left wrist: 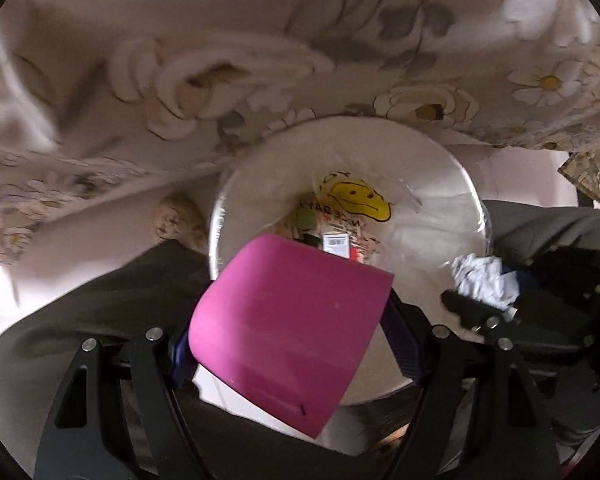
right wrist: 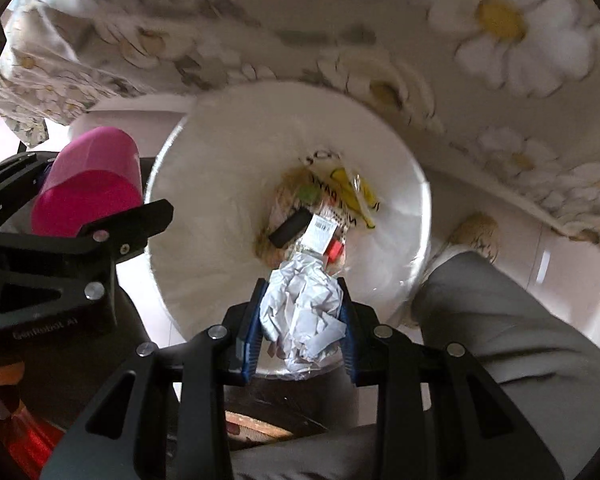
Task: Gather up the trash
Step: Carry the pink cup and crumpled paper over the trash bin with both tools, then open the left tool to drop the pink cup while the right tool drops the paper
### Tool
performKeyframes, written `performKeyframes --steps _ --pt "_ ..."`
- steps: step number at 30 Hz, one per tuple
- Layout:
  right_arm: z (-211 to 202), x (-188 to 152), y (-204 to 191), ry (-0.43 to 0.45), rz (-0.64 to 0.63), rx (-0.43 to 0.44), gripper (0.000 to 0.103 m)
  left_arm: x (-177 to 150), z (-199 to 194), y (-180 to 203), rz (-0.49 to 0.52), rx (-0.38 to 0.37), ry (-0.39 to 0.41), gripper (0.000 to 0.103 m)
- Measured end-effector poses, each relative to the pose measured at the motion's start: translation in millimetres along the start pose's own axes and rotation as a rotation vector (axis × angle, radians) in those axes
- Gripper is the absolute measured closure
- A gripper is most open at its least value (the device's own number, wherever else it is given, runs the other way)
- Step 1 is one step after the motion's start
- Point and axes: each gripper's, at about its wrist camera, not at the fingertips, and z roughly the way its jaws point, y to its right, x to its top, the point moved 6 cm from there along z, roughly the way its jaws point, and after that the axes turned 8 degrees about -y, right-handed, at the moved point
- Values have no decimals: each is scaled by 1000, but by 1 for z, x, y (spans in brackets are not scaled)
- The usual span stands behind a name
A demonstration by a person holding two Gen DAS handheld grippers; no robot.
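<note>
1. The paper wad (right wrist: 300, 304) is sitting between the blue pads (right wrist: 250, 334) of the right gripper (right wrist: 300, 320), which is clenched on it from both sides, right over the near rim of the bin (right wrist: 204, 208).
2. From the left wrist view, that same wad (left wrist: 482, 282) is showing at the bin's right edge, with the right gripper (left wrist: 480, 312) dark beneath it.
3. The pink cup (left wrist: 288, 340) is lying tilted in the left gripper (left wrist: 296, 356), whose pads are squeezing its sides; the cup is hanging over the near left part of the bin (left wrist: 440, 184).
4. From the right wrist view, the cup (right wrist: 88, 184) is showing just left of the bin, with its open mouth facing this way and the left gripper (right wrist: 72, 236) around it.
5. Down in the bin, a clear liner is holding trash: a bag with a yellow smiley (left wrist: 360, 200), a barcode label (right wrist: 322, 232), a black piece (right wrist: 288, 230) and something red (right wrist: 335, 251).
6. A floral cloth (right wrist: 340, 20) is hanging on the far side of the bin, blurred.
7. Grey trouser legs (right wrist: 500, 340) are flanking the bin, and a patterned slipper (right wrist: 474, 236) is resting on the pale floor beside it.
</note>
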Motion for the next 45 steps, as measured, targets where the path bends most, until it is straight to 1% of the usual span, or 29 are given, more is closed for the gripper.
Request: performKeyframes --steps 2,6,8,14,17,19,22,23,25,27,32,40,43,45 --pt "12 2 4 -36 11 8 68 5 10 -1 -13 -34 -23 27" --pt "24 6 7 -56 23 25 67 11 30 -4 -34 -46 -58 27" --pt "34 7 8 -70 24 17 67 13 39 -2 -30 -43 -72 27" --pt "54 13 4 -104 30 32 67 19 53 7 -24 -61 -111 27" --pt "59 20 5 -112 39 37 65 19 56 11 -33 -73 -122 27" --pt "63 21 5 -117 48 30 53 21 58 10 -48 -69 -123 26" --pt "67 23 6 -124 63 39 44 21 64 7 -68 -87 -140 26" --pt "67 24 6 -125 67 41 43 21 64 7 -71 -95 -144 26" --pt "68 25 5 -129 64 47 42 21 66 10 -66 -94 -143 26" --pt "71 25 6 -130 59 46 42 22 67 11 -52 -75 -145 26" --pt "71 26 6 -128 58 48 42 21 68 16 -27 -57 -139 26" --pt "66 28 7 -121 60 48 42 18 62 14 -32 -38 -128 26" --pt "67 27 6 -120 59 47 42 16 54 9 -47 -43 -128 26" --pt "66 27 5 -118 54 42 42 16 48 7 -50 -32 -115 26"
